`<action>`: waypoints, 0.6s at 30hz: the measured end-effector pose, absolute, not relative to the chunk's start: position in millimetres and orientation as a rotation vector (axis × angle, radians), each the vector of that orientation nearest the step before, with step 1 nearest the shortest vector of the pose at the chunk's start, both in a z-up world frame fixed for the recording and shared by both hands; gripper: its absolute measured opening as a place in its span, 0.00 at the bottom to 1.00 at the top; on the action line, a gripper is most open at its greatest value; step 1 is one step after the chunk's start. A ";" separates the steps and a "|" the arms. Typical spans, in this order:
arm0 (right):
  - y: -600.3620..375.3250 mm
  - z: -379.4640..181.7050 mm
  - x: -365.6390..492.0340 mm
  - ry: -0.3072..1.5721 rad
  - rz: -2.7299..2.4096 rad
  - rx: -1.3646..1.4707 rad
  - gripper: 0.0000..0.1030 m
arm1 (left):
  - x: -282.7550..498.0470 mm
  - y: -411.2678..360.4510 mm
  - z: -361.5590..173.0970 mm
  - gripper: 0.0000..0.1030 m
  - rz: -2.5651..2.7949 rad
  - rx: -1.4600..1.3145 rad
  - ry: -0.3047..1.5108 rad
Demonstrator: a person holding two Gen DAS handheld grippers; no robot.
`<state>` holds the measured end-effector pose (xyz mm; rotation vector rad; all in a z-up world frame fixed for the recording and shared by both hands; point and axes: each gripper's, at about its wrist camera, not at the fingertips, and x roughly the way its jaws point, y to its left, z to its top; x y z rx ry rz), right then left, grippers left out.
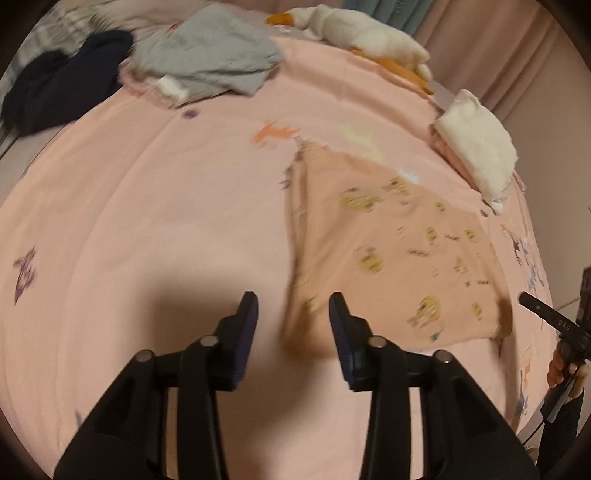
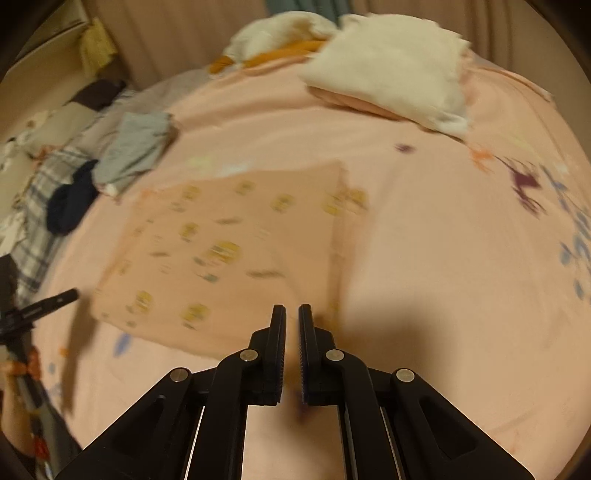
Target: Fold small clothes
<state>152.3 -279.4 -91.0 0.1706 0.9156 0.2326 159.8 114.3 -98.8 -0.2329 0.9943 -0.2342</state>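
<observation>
A small peach garment with yellow prints [image 1: 399,258] lies folded flat on the pink bedsheet [image 1: 166,206]; it also shows in the right wrist view [image 2: 229,254]. My left gripper [image 1: 293,306] is open and empty, above the garment's near left corner. My right gripper [image 2: 291,314] has its jaws nearly together with a narrow gap, nothing between them, above the garment's near right edge. The right gripper's tip shows at the right edge of the left wrist view [image 1: 546,314]. Both views are motion-blurred.
A folded white cloth on a pink one [image 1: 476,147] [image 2: 391,66] lies at the bed's far right. A grey garment [image 1: 210,55] and a dark navy one [image 1: 62,81] lie at the far left. A white and orange plush toy [image 1: 362,33] lies by the curtain.
</observation>
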 end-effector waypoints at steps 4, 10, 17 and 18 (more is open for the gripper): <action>-253.3 -98.1 180.2 0.915 0.283 0.168 0.04 | 175.1 78.4 -103.9 0.37 -0.295 -0.190 0.987; -247.2 -126.0 197.8 0.976 0.257 0.164 0.04 | 192.7 39.2 -129.3 0.35 -0.344 -0.112 1.005; -262.8 -128.6 184.1 1.024 0.227 0.142 0.04 | 171.4 53.3 -145.8 0.36 -0.397 -0.080 1.002; -257.5 -122.4 185.1 1.005 0.222 0.106 0.04 | 168.8 55.8 -146.1 0.36 -0.401 -0.090 1.003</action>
